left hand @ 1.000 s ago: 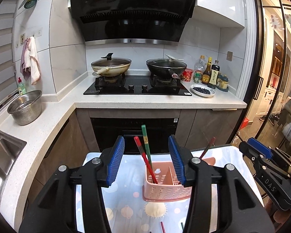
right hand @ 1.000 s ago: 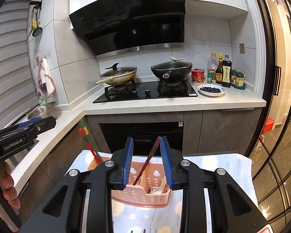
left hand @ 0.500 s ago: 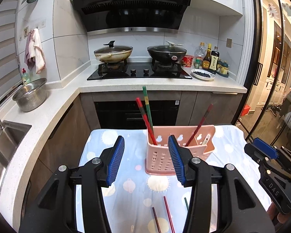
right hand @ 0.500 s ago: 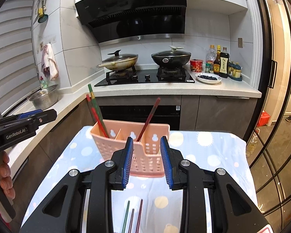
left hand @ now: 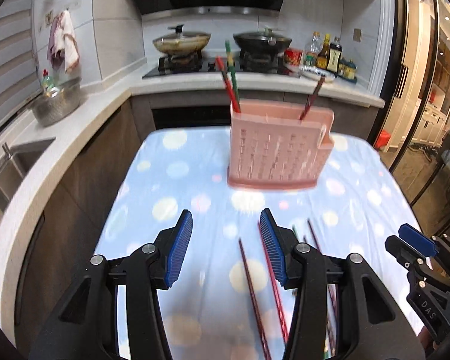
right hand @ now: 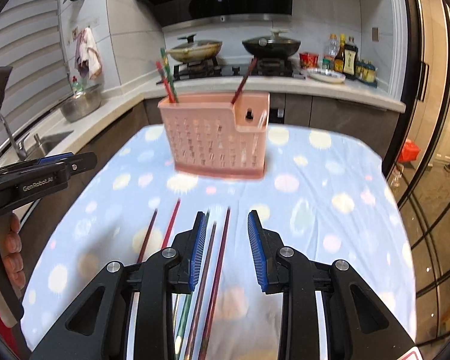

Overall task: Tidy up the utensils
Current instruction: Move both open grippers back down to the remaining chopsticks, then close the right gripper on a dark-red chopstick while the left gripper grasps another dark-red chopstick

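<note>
A pink perforated utensil holder (left hand: 277,150) (right hand: 216,138) stands upright on the blue dotted tablecloth (left hand: 177,186). A red and a green chopstick (left hand: 232,81) lean in its left end and a dark red chopstick (left hand: 312,97) leans in its right part. Several loose chopsticks (left hand: 255,294) (right hand: 216,258) lie on the cloth in front of the holder. My left gripper (left hand: 226,249) is open and empty above them. My right gripper (right hand: 225,249) is open and empty over the loose chopsticks. It also shows in the left wrist view (left hand: 417,246).
A kitchen counter (left hand: 84,120) runs along the left and back, with a sink (left hand: 18,162), a metal colander (left hand: 57,102), a stove with two covered pans (left hand: 180,40), bottles (left hand: 330,54) and a plate (left hand: 318,73). Glass doors (left hand: 435,105) stand on the right.
Both grippers have pulled back and tilted down from the holder. The holder now sits farther ahead and the loose chopsticks on the cloth have come into view under the fingers.
</note>
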A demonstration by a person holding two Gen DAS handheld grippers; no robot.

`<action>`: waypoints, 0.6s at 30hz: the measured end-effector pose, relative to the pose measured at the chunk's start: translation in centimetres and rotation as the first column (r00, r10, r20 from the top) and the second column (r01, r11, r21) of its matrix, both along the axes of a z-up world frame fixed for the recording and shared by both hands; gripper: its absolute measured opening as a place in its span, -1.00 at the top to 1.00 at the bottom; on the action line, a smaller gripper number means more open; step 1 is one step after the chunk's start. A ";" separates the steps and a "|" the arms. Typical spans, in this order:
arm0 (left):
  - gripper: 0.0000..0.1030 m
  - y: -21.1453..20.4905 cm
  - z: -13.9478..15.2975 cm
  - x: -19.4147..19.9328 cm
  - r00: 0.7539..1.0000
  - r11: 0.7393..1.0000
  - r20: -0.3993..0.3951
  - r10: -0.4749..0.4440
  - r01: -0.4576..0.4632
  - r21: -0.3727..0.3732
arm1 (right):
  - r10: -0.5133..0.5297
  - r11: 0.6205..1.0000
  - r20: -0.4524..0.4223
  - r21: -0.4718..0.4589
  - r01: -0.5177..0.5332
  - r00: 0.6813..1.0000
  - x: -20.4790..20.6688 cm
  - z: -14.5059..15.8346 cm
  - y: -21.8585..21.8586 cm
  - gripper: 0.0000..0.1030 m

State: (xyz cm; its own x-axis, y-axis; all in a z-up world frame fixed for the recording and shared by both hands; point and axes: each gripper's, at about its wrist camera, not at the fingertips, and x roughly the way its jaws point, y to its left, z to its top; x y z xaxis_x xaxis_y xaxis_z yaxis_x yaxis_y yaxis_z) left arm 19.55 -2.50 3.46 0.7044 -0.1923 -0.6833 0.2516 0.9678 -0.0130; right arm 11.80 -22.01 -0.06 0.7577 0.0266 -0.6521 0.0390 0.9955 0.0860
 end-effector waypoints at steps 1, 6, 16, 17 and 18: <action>0.13 0.2 -0.9 -0.6 1.000 1.000 -0.023 -0.001 0.001 -0.007 | 0.002 1.000 -0.017 0.003 -0.002 1.000 -0.7 -0.8 0.2 0.44; 0.13 0.5 -5.1 -4.0 0.994 1.000 -0.109 -0.005 0.007 0.021 | 0.003 1.000 -0.076 -0.025 -0.005 0.997 -4.3 -4.2 1.5 0.44; 0.13 0.8 -10.3 -9.0 0.975 0.999 -0.223 -0.024 0.031 0.031 | 0.010 1.000 -0.171 0.023 -0.006 0.985 -7.3 -8.9 2.2 0.44; 0.13 0.8 -10.4 -9.2 0.974 0.999 -0.225 -0.023 0.031 0.032 | 0.012 1.000 -0.174 0.027 -0.007 0.985 -7.3 -9.1 2.2 0.44; 0.13 0.9 -10.5 -9.5 0.974 0.999 -0.226 -0.025 0.033 0.034 | 0.012 1.000 -0.176 0.030 -0.007 0.984 -7.2 -9.3 2.3 0.44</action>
